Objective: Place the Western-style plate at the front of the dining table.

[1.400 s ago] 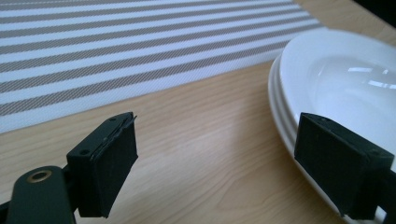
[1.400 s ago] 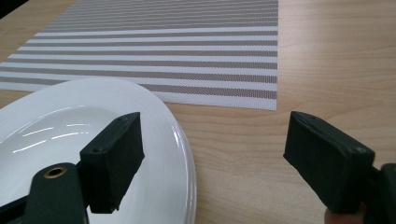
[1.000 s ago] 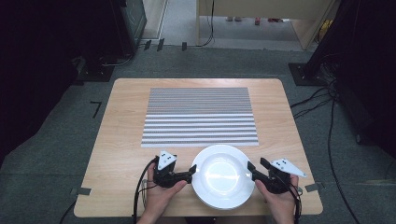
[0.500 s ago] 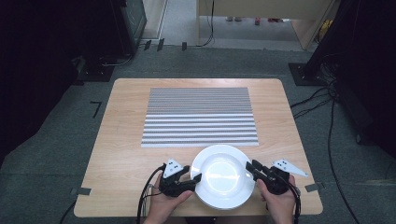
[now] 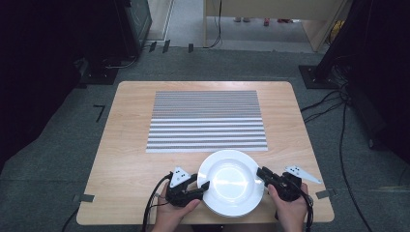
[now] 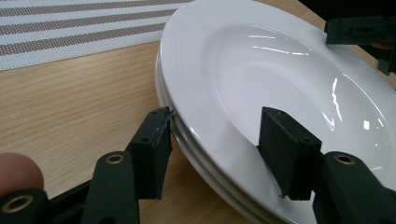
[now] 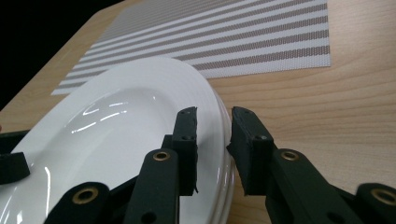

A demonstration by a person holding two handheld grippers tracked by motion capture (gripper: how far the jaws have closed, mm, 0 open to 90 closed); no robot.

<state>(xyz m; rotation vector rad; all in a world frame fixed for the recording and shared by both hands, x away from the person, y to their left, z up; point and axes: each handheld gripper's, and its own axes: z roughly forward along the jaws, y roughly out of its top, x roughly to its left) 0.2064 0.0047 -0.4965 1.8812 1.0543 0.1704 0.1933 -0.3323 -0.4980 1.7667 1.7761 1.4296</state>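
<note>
Two grippers are flanking stacked plates [image 5: 231, 181] near the tabletop's [image 5: 125, 145] near edge: the left gripper [image 6: 212, 140] is gaping around the rim, the right gripper [image 7: 213, 140] narrowing on it. Uneven grips risk tilting or separating the stack.

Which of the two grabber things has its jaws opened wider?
The left gripper. Its jaws stand far apart on either side of the plates' rim. The right gripper has only a narrow gap around the rim.

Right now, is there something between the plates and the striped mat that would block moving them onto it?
Nothing visible does. Between the stack of white plates and the striped mat lies only bare table. The mat itself carries nothing.
</note>
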